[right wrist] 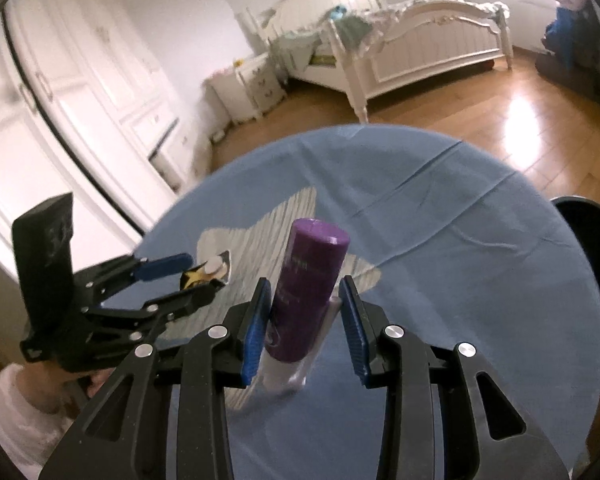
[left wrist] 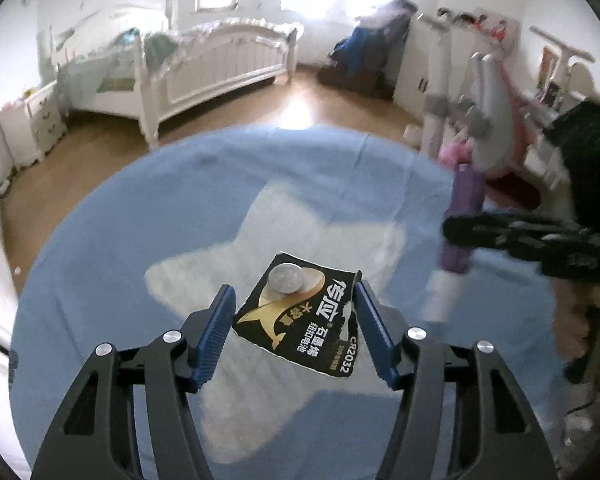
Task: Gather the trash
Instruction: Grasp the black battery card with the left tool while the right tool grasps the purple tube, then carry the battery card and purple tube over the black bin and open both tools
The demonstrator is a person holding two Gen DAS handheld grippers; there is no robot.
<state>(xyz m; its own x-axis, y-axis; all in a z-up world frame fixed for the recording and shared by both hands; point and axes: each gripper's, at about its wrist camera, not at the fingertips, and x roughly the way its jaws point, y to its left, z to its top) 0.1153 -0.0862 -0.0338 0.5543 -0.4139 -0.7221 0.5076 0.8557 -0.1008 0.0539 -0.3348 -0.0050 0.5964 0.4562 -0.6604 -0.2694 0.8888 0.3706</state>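
Note:
A torn black battery package (left wrist: 306, 312) marked CR2032, with a coin cell on it, lies on the round blue rug (left wrist: 100, 280) with a white star. My left gripper (left wrist: 294, 300) is open, its blue pads on either side of the package; it also shows in the right wrist view (right wrist: 188, 276). A purple tube (right wrist: 306, 292) with a clear lower end stands tilted between the pads of my right gripper (right wrist: 304, 292). The left pad touches the tube, the right pad stands a little apart. The tube (left wrist: 462, 216) and right gripper (left wrist: 480, 236) show blurred in the left wrist view.
The rug lies on a wooden floor (right wrist: 500, 120). A white bed (left wrist: 220, 68) and a nightstand (left wrist: 32, 124) stand behind it, white wardrobe doors (right wrist: 80, 100) to the left, a pink and white exercise bike (left wrist: 496, 112) to the right. A dark round bin (right wrist: 596, 264) sits at the rug's right edge.

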